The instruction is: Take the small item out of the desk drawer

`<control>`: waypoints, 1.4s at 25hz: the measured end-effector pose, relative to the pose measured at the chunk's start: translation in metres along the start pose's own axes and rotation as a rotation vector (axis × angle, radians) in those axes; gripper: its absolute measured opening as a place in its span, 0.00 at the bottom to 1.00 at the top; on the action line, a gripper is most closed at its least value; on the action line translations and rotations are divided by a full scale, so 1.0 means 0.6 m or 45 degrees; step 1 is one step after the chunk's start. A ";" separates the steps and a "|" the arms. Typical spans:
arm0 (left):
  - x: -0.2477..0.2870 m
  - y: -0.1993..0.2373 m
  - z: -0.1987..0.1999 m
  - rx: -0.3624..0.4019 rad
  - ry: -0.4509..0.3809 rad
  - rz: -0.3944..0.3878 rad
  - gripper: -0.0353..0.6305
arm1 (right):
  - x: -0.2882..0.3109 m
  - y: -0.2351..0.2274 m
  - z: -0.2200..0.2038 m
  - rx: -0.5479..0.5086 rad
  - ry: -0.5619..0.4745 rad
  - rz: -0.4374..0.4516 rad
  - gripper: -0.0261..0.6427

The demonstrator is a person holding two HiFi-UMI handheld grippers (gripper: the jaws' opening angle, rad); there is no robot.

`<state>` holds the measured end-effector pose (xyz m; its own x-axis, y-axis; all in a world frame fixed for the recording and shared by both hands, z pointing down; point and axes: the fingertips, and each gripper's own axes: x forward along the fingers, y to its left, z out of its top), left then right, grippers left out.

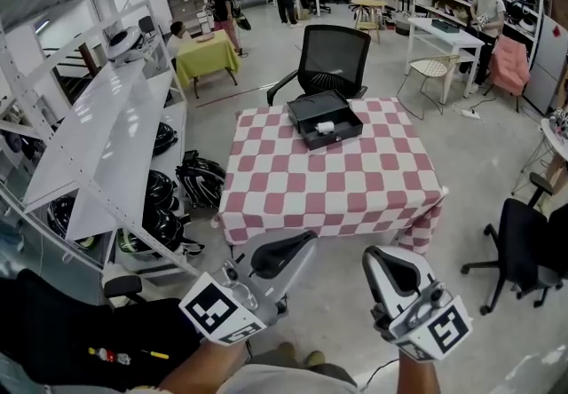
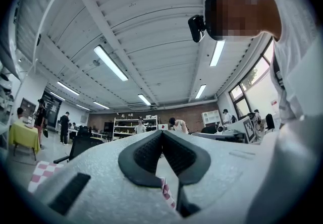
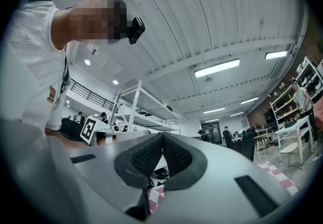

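Note:
A black open drawer box (image 1: pixel 325 117) rests on the far side of the table with the red-and-white checked cloth (image 1: pixel 333 184). Inside it lies a small white item (image 1: pixel 324 127). My left gripper (image 1: pixel 306 241) and right gripper (image 1: pixel 371 254) hover low in front of me, well short of the table's near edge. Both are shut with nothing between the jaws. In the left gripper view the left gripper (image 2: pixel 162 132) tilts up toward the ceiling, its dark pads (image 2: pixel 146 155) meeting at the tip. The right gripper (image 3: pixel 162 135) looks the same in its own view.
White metal shelving (image 1: pixel 98 135) runs along the left, with black helmets (image 1: pixel 164 224) beneath it. A black office chair (image 1: pixel 330 59) stands behind the table and another (image 1: pixel 528 246) at the right. People stand far off at the back of the room.

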<state>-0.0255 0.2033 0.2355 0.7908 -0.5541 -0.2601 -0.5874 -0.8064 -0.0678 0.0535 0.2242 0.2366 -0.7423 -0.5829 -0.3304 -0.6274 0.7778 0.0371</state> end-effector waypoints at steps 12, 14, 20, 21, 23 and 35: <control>0.036 -0.004 -0.007 0.023 0.005 0.026 0.07 | -0.029 -0.044 0.002 -0.030 0.013 0.007 0.06; 0.042 -0.001 -0.009 0.031 0.003 0.024 0.07 | -0.029 -0.051 0.002 -0.036 0.011 0.005 0.06; 0.062 0.028 -0.027 0.022 -0.005 0.015 0.07 | -0.014 -0.075 -0.020 -0.043 0.029 -0.002 0.06; 0.065 0.036 -0.030 0.019 -0.009 0.014 0.07 | -0.009 -0.081 -0.025 -0.046 0.034 -0.004 0.06; 0.073 0.058 -0.036 0.013 -0.018 0.016 0.07 | 0.006 -0.095 -0.034 -0.050 0.046 -0.007 0.06; 0.158 0.260 -0.080 -0.013 -0.038 0.035 0.07 | 0.164 -0.240 -0.084 -0.080 0.097 0.000 0.06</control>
<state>-0.0338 0.0149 0.2465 0.7686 -0.5700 -0.2902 -0.6071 -0.7930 -0.0503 0.0587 0.0432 0.2460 -0.7567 -0.6007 -0.2579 -0.6389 0.7631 0.0973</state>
